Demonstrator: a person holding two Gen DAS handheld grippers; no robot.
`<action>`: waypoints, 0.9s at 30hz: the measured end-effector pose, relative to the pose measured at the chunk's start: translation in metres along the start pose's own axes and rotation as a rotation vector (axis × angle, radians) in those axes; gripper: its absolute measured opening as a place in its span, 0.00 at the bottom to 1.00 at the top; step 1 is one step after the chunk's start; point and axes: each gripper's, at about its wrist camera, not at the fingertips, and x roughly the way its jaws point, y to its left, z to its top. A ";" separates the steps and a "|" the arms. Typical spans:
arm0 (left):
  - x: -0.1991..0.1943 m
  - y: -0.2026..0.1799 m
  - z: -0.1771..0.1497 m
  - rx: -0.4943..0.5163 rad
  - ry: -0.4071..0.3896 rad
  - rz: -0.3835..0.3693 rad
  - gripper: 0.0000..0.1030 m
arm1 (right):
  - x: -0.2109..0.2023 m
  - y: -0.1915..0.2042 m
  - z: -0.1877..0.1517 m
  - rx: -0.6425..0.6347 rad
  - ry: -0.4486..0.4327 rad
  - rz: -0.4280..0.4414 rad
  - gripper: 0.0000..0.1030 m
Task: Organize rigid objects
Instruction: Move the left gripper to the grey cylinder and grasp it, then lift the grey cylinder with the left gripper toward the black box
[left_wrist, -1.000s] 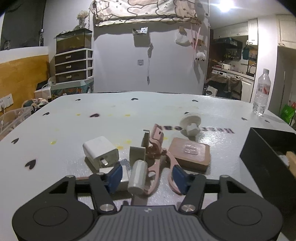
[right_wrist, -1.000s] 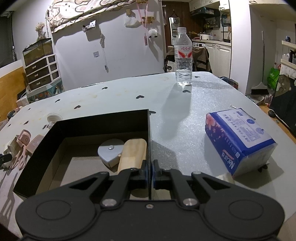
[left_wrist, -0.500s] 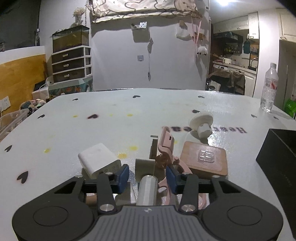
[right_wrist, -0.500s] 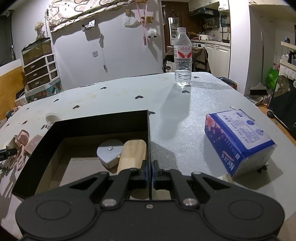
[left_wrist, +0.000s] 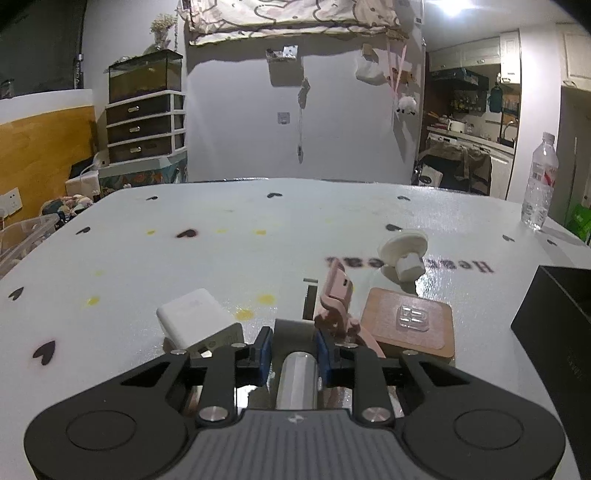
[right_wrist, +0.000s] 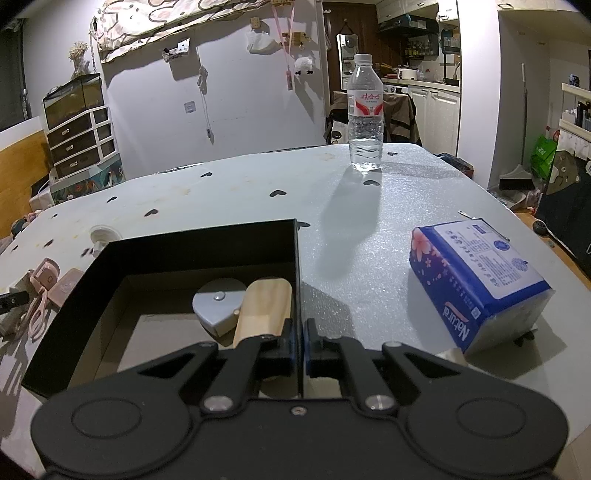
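Fingers of my left gripper (left_wrist: 294, 355) clamp a grey cylinder (left_wrist: 297, 380) on the surface (left_wrist: 221, 258), charger (left_wrist: 192, 319) at 10 o'clock, pink clip (left_wrist: 336, 295) at 1. My right gripper (right_wrist: 299, 341) pinches the box (right_wrist: 192, 245) wall.

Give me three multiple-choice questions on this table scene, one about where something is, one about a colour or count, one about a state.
1. Where is the wooden piece?
A in the black box
B beside the water bottle
C on the tissue pack

2. How many items lie in the black box?
A four
B two
C none

3. The left claw is:
A wide open over bare table
B out of view
C shut on the silver cylinder

Answers: 1 A, it lies on the box floor. 2 B, wooden piece and grey tape measure. 3 C, blue pads flank the silver cylinder.
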 end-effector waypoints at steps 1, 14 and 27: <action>-0.002 0.002 0.001 -0.005 -0.005 -0.001 0.26 | 0.000 0.000 0.000 0.000 0.000 0.000 0.05; -0.013 0.004 0.001 0.006 0.035 -0.013 0.26 | 0.000 0.001 -0.001 0.001 -0.002 -0.003 0.05; 0.014 -0.005 0.005 0.057 0.116 -0.001 0.27 | 0.000 0.001 -0.001 0.002 -0.003 -0.001 0.05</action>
